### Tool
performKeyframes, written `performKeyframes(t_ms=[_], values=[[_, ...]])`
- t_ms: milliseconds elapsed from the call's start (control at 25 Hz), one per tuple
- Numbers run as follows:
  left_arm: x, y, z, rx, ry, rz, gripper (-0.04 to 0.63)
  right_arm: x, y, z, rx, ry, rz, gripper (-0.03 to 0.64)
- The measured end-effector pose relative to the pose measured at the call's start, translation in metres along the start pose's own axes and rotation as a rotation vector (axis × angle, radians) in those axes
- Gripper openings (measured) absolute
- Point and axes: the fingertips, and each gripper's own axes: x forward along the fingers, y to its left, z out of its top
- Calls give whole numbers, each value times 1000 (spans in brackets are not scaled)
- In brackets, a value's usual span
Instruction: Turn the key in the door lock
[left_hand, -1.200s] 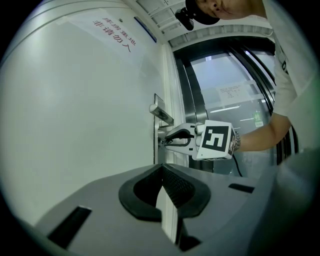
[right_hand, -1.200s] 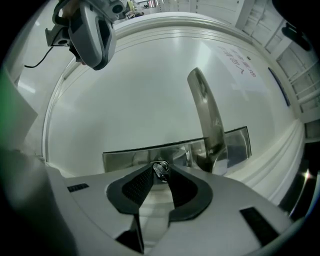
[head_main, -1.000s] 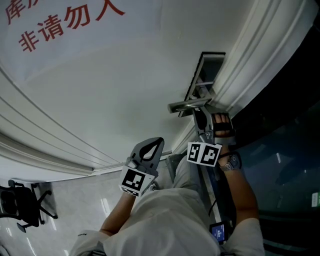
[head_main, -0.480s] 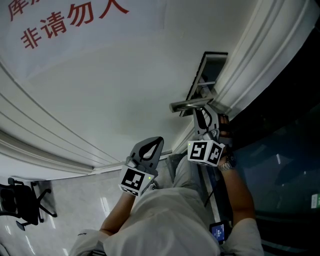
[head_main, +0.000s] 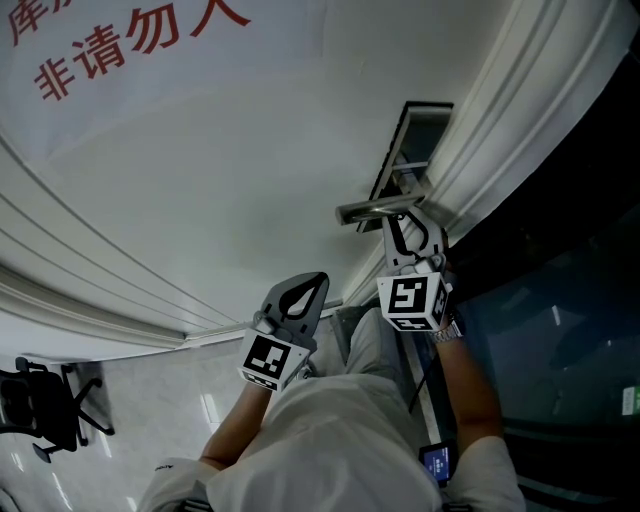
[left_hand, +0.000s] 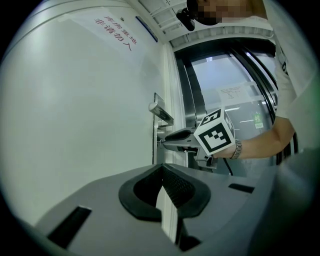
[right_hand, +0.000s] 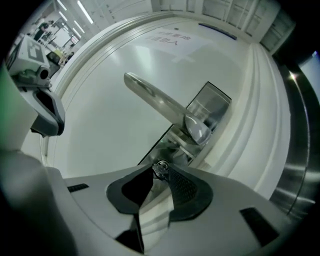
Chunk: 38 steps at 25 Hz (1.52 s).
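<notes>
**Key held in the lock under the door handle**

The white door (head_main: 200, 180) fills most of the head view. From it stands the door handle (right_hand: 160, 102), a long silver lever fixed on a metal lock plate (right_hand: 214, 105). Just under the root of the handle, on the same plate, sits the key (right_hand: 161, 165), a small metal piece with a ring at its head.

The right gripper (head_main: 402, 222) points at the spot under the handle. Its jaws are closed about halfway and the pads press on the key head. The left gripper (head_main: 316, 284) is well apart from the handle, in front of the bare door, with its tips together and nothing between them.

The key is probably light, thin and stiff, and smooth enough to slip if the lock resists. The best hold seems to be across the flat faces of its head, in line with the lock, so it does not bend.
</notes>
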Motion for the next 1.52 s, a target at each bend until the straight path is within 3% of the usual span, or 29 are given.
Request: performKeyframes(t_ms=[240, 400, 480, 520, 720, 1080, 1320, 1520], values=[[1, 0, -3, -5, 2, -4, 5, 1, -1, 1, 144, -9, 35, 101], [2, 0, -3, -7, 3, -4, 5, 1, -4, -1, 334, -31, 69, 100], [2, 1, -2, -4, 1, -4, 5, 2, -6, -4, 421, -40, 79, 78], [2, 2, -1, -2, -1, -2, 5, 3, -6, -6, 470, -43, 85, 14], [0, 4, -2, -1, 0, 7, 5, 2, -7, -8, 579, -48, 98, 12], [-2, 3, 0, 5, -6, 14, 5, 3, -10, -14, 1251, -80, 228, 14], [-6, 3, -3, 0, 3, 25, 5, 2, -10, -20, 1638, -118, 287, 14], [-5, 2, -4, 0, 2, 26, 5, 4, -9, -21, 2010, -196, 369, 14]])
